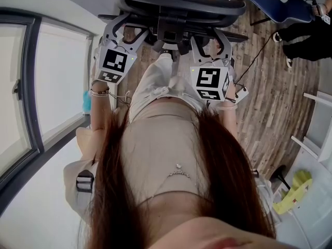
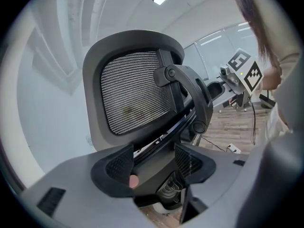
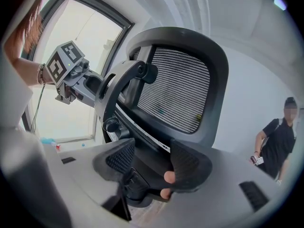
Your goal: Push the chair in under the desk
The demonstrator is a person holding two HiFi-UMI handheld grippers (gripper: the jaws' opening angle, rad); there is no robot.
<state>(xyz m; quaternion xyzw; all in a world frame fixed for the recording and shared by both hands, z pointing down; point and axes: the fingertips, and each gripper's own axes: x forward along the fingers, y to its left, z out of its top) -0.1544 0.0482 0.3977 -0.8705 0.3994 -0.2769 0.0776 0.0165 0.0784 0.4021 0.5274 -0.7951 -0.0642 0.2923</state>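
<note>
While the chair [image 1: 176, 4] stands on the wood floor [image 1: 275, 87], left gripper [image 2: 152, 164] fingers clamped on its lower back frame, right gripper [image 3: 151, 161] fingers gripping the same frame.

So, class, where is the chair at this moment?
In the head view the chair stands at top centre on the wooden floor, straight ahead of the person, with the left gripper and right gripper holding its back.
</note>
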